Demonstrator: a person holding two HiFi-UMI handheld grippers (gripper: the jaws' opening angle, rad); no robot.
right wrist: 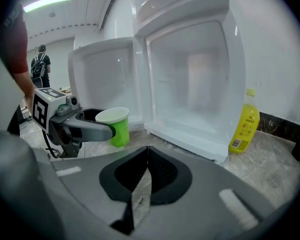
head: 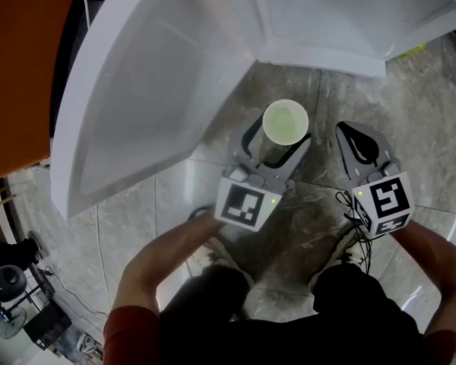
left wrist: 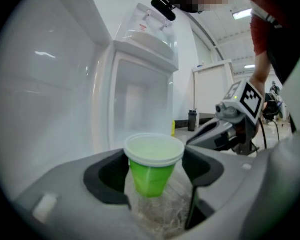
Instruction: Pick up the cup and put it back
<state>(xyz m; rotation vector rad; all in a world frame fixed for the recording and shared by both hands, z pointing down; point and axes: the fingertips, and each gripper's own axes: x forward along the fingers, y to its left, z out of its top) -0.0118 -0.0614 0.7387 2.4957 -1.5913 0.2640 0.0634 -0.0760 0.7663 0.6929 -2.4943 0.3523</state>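
A green plastic cup [head: 285,122] with a white rim sits upright between the jaws of my left gripper [head: 280,134], which is shut on it just below the rim. In the left gripper view the cup [left wrist: 151,171] hangs above the marble floor, with a jaw on each side of it. The right gripper view shows the same cup [right wrist: 116,126] held in front of the open white fridge [right wrist: 190,84]. My right gripper [head: 355,133] is beside it on the right, shut with nothing in it; its tips [right wrist: 146,154] meet.
The fridge door [head: 152,90] swings out to the left, and the empty compartment [head: 349,14] lies ahead. A yellow bottle [right wrist: 245,126] stands on the floor right of the fridge. A person [right wrist: 40,64] stands far off at the left. Cables trail by my feet.
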